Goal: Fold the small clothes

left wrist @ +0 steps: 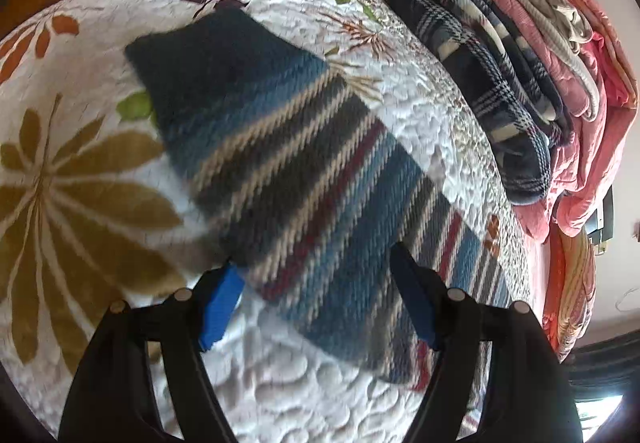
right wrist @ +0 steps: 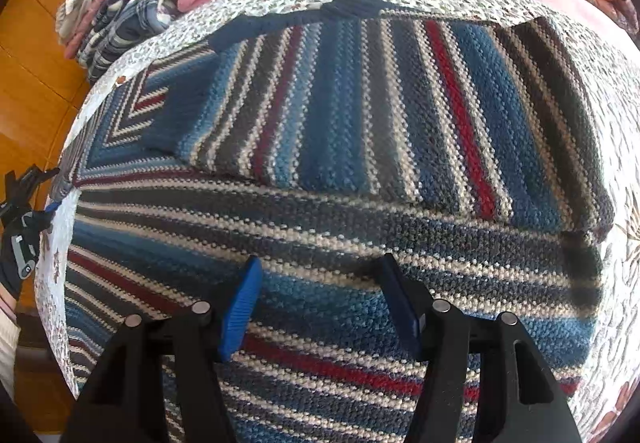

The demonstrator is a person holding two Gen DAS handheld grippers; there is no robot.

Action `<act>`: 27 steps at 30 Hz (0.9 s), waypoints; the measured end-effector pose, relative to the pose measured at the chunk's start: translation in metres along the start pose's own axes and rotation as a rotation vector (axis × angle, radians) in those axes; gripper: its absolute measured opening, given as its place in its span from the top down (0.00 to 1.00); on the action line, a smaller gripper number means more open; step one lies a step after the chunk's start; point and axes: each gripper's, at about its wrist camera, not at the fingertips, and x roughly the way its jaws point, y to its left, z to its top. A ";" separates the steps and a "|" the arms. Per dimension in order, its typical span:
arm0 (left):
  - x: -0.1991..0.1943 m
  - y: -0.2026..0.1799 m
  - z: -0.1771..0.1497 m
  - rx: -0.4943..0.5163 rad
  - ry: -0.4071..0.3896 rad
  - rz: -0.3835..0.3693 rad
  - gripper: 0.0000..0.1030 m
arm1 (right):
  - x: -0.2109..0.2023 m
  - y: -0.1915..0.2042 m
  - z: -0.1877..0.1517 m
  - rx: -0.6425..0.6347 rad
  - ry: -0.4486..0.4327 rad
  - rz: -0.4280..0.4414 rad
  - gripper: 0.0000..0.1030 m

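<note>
Left gripper (left wrist: pixel 316 299): fingers spread wide, nothing between them, hovering over the near end of a striped sleeve (left wrist: pixel 280 163). View was motion-blurred, so I couldn't tell whether they touched the knit.

Right gripper (right wrist: pixel 318 307): fingers also released and empty, hanging just above the sweater (right wrist: pixel 340 243) body, near its near-right part.

Sweater lay flat on the bed, on a quilted floral bedspread (left wrist: pixel 80 163). Blue, grey, cream and red stripes. 1 sleeve was already folded across the chest (right wrist: pixel 400 115); the dark collar (right wrist: pixel 356 3) pointed to the far edge. The other sleeve ran out diagonally toward far left in the left wrist view, dark cuff (left wrist: pixel 192 43) at its far end.

Step in hand, my read: fold that second sleeve in. To do it well:
- pinch near the cuff, not mid-sleeve, so it doesn't sag
- grab only the sleeve layer, not the bedspread
- lay it parallel to the first sleeve, edges inside the body outline
- right fingers press the body down as an anchor

Thick knit, probably springy; expect it to need smoothing.

Far right: stack of folded blankets (left wrist: pixel 500 63), plaid blue under pink. Wooden floor (right wrist: pixel 36 83) past the bed's left edge.

No readable brands, labels or writing anywhere.
</note>
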 end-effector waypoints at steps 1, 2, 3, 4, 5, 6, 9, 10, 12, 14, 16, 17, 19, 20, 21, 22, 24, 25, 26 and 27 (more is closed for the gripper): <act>0.000 0.000 0.002 0.006 -0.006 0.008 0.38 | 0.002 0.001 0.000 -0.001 0.002 -0.004 0.41; 0.002 -0.003 0.004 0.013 -0.012 0.021 0.47 | 0.003 0.001 0.000 -0.006 0.002 -0.010 0.41; 0.001 -0.003 0.005 0.019 -0.015 0.030 0.52 | 0.004 0.002 0.000 -0.011 0.002 -0.015 0.41; 0.002 -0.003 0.006 0.024 -0.017 0.042 0.61 | 0.005 0.004 0.000 -0.018 0.001 -0.020 0.41; 0.002 -0.004 0.007 0.029 -0.019 0.053 0.69 | 0.006 0.005 0.000 -0.022 0.001 -0.023 0.41; 0.002 -0.003 0.007 0.033 -0.020 0.053 0.73 | 0.006 0.004 0.000 -0.022 0.000 -0.023 0.41; -0.001 -0.006 0.008 0.054 -0.021 0.047 0.85 | 0.006 0.003 0.000 -0.016 -0.001 -0.014 0.41; -0.004 -0.008 0.007 0.061 -0.027 0.044 0.87 | 0.006 0.002 0.000 -0.015 0.000 -0.012 0.41; -0.010 -0.014 0.004 0.077 -0.043 0.035 0.88 | 0.004 0.002 0.000 -0.016 0.002 -0.012 0.41; -0.017 -0.021 0.002 0.100 -0.056 0.025 0.88 | 0.002 0.002 0.000 -0.014 0.004 -0.012 0.41; -0.025 -0.031 -0.002 0.127 -0.066 0.006 0.89 | -0.003 -0.001 -0.001 -0.006 0.000 -0.007 0.42; -0.028 -0.036 -0.003 0.137 -0.070 -0.005 0.89 | -0.006 -0.001 -0.001 -0.002 -0.004 -0.004 0.42; -0.036 -0.049 -0.009 0.166 -0.080 -0.032 0.89 | -0.013 -0.003 -0.002 0.004 -0.014 0.002 0.42; -0.038 -0.055 -0.011 0.177 -0.082 -0.039 0.89 | -0.016 -0.003 -0.001 0.002 -0.019 0.005 0.42; -0.041 -0.062 -0.014 0.191 -0.084 -0.050 0.89 | -0.018 -0.003 -0.001 0.000 -0.024 0.006 0.42; -0.043 -0.069 -0.018 0.204 -0.086 -0.062 0.89 | -0.022 -0.003 -0.001 -0.003 -0.028 0.006 0.42; -0.048 -0.086 -0.027 0.232 -0.083 -0.092 0.89 | -0.028 -0.002 -0.001 -0.009 -0.038 0.005 0.42; -0.050 -0.097 -0.034 0.248 -0.078 -0.113 0.89 | -0.031 -0.002 -0.001 -0.012 -0.044 0.003 0.42; -0.051 -0.104 -0.040 0.257 -0.074 -0.126 0.89 | -0.033 -0.002 -0.002 -0.016 -0.049 0.000 0.42; -0.052 -0.112 -0.046 0.266 -0.069 -0.141 0.89 | -0.037 -0.002 -0.002 -0.020 -0.054 -0.003 0.42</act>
